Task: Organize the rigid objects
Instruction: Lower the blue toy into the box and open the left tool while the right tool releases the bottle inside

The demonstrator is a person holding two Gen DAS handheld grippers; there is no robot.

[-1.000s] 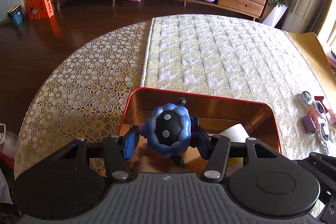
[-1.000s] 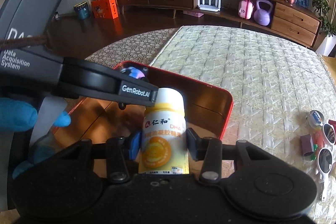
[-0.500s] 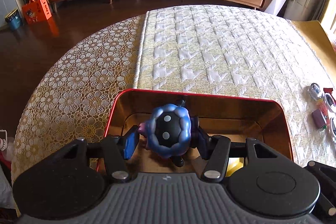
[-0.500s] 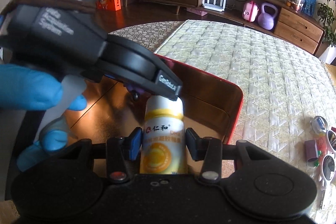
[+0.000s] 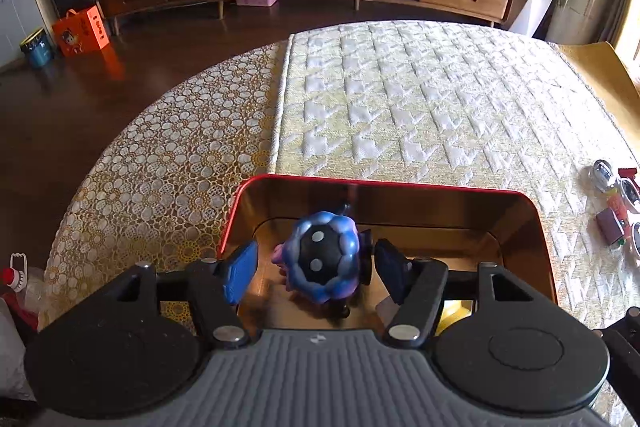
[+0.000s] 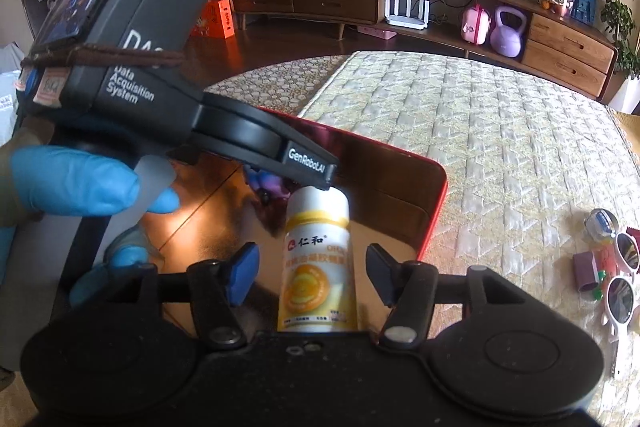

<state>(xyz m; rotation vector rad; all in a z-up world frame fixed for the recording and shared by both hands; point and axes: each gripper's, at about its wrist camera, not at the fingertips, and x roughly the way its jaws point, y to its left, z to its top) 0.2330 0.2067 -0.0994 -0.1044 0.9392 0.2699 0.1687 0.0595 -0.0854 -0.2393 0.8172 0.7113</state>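
Toy and bottle sit inside the red tin, each between the fingers of one tool.

We see the blue spotted toy (image 5: 323, 263) between the fingers of our left tool (image 5: 316, 267); its jaws are opening and both pads stand apart from it. Our right tool (image 6: 308, 273) is opening too, with gaps on both sides of the yellow-and-white bottle (image 6: 318, 267), which stands upright on the floor of the red tin (image 5: 440, 185). To the right of both tools, white sunglasses (image 6: 622, 291) lie on the worktop (image 5: 420, 99).
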